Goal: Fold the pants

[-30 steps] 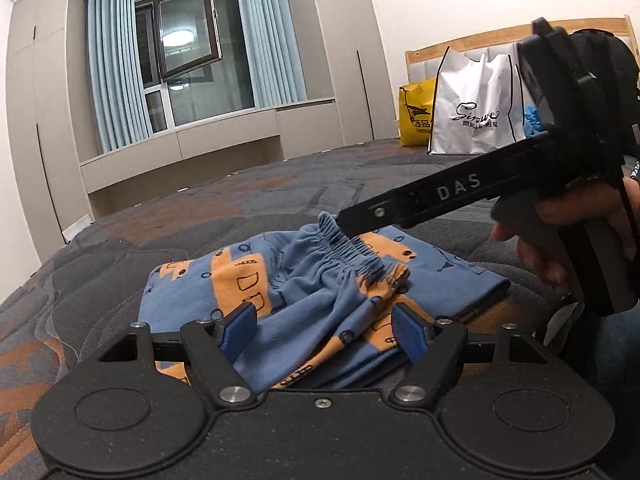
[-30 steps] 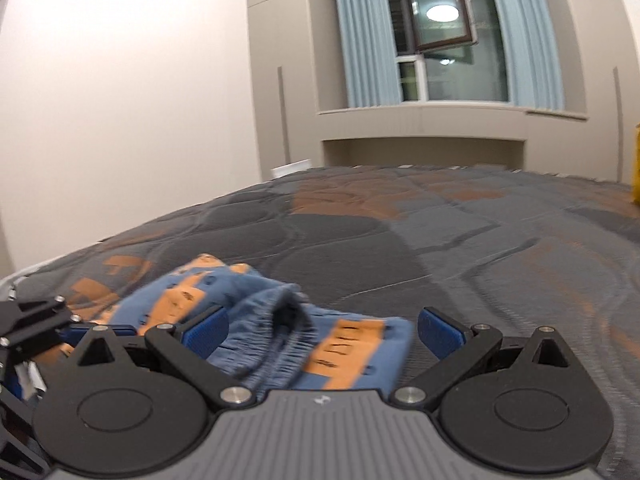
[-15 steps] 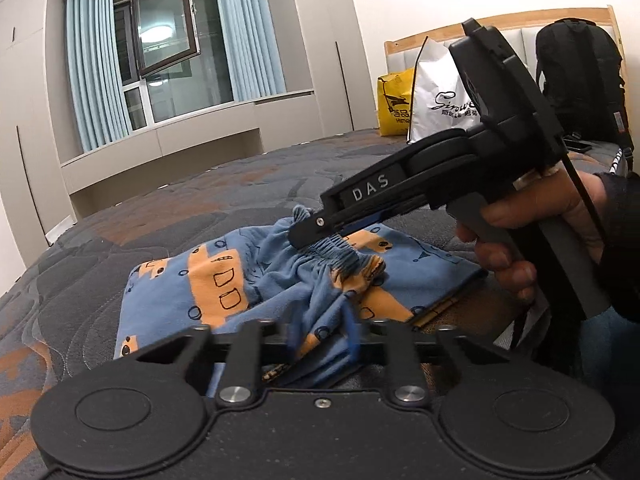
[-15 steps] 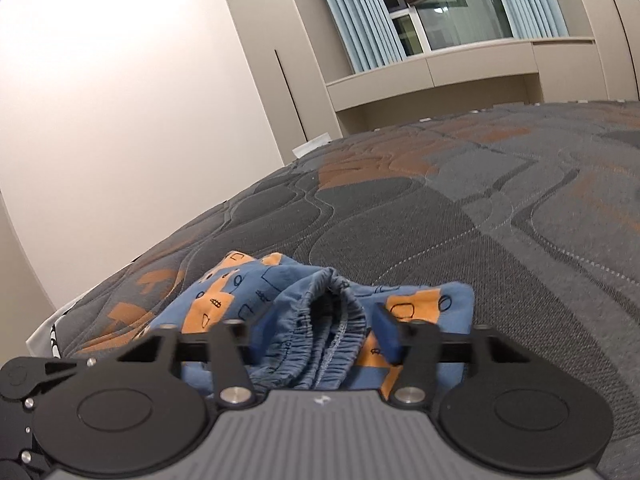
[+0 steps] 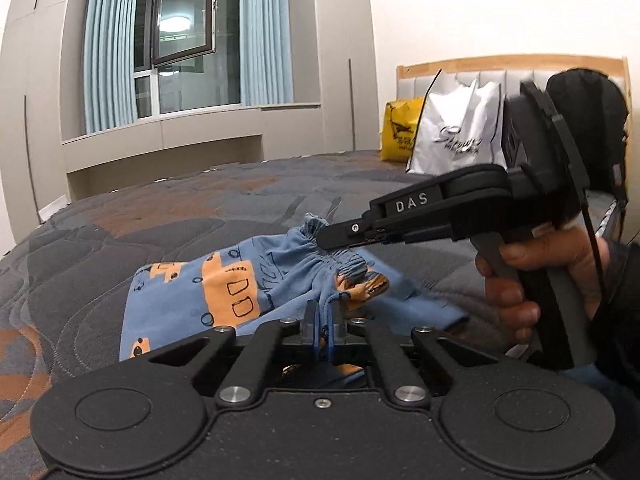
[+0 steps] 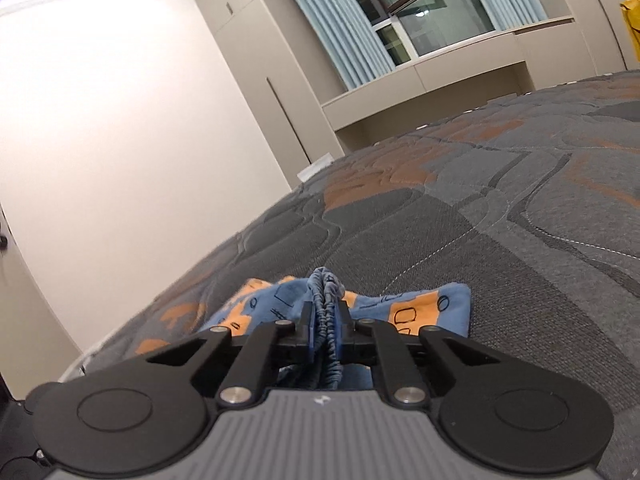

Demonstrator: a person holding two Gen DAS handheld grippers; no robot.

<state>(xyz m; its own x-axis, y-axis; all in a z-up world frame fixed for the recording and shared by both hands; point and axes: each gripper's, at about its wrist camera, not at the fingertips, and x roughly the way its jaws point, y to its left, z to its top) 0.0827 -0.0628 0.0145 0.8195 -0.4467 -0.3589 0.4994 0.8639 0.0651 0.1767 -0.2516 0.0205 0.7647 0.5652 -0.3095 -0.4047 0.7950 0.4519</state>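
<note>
Small blue pants with orange prints (image 5: 224, 292) lie bunched on the bed, partly folded. My left gripper (image 5: 323, 326) is shut on a near fold of the pants' cloth. My right gripper (image 6: 325, 330) is shut on the gathered elastic waistband (image 6: 326, 312). It also shows in the left wrist view (image 5: 332, 238), coming in from the right with a hand on its handle, holding the waistband lifted a little above the rest of the pants.
The grey and orange quilted mattress (image 5: 200, 208) spreads all around. A white bag (image 5: 460, 136), a yellow bag (image 5: 400, 128) and a black backpack (image 5: 588, 120) stand against the headboard at the right. Window and cabinets are far behind.
Both grippers closed from open onto the pants: the left on a near fold, the right on the waistband. The waistband is now lifted slightly.
</note>
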